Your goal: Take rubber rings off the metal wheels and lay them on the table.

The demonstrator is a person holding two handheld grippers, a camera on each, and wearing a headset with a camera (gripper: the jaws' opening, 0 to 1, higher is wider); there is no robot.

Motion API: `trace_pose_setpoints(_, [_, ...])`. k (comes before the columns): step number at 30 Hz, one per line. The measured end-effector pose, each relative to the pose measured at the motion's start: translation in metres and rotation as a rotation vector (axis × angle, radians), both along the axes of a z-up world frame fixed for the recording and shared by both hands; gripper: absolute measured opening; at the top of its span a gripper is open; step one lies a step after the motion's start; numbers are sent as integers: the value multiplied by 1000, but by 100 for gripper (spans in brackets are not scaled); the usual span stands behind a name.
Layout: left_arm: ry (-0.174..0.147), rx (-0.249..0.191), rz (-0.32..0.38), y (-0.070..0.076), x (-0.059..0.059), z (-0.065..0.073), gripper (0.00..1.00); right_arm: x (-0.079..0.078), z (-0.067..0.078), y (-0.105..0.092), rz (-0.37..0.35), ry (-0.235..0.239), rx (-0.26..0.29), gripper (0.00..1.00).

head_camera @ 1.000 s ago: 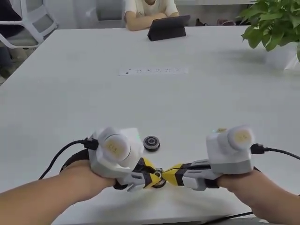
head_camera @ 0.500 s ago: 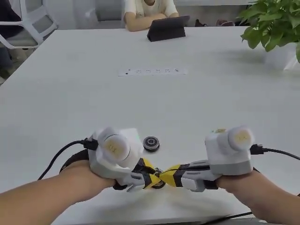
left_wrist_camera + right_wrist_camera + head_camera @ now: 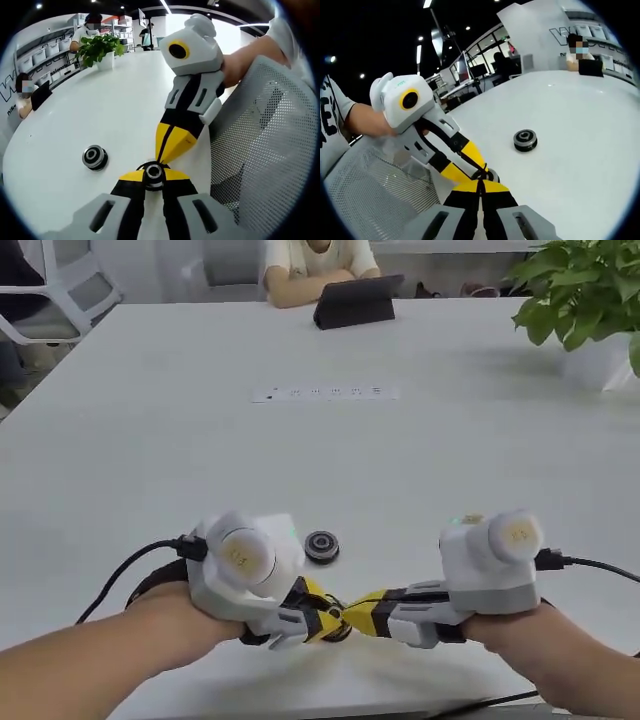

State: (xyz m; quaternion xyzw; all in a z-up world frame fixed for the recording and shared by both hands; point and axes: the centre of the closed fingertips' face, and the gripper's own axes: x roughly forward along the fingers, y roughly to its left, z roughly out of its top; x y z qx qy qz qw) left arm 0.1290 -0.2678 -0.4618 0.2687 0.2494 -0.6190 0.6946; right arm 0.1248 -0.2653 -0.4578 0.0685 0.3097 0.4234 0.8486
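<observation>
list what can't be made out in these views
Head view: the wheel between the left gripper and right gripper is mostly hidden by their yellow tips.
Left gripper view: the ring is partly under those tips; how far off, unclear.
Head view: print on the far strip is too small.

Well ahead of the left hand-held gripper and the right hand-held gripper, roughly in line with the spot where they meet, a white power strip lies flat on the white worktop. Farther on, at the far edge, a dark tablet stands propped, with a seated person just behind it. Far ahead and to the right of the right hand-held gripper, a leafy green plant sits in a white pot. Far ahead and to the left of the left hand-held gripper stands a white chair, off the worktop. On the near side of both, a grey mesh chair back is close by.
</observation>
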Motion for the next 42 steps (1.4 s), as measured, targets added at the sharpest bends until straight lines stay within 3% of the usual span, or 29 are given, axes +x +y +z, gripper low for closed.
trace_pose_setpoints(17, [18,9,2,4,0,1,13,1,1,0,0,10,10,0])
trace_pose_setpoints(28, [41,-23,-11,5,-6,15,22,0,6,-1,-1,8,27,0])
trace_pose_setpoints(35, [61,-72,13,6,-5,32,30,1,10,-3,-3,3,39,0])
trace_pose_setpoints(42, [51,-91,28,14,-2,42,35,2,15,-3,-6,-6,50,0])
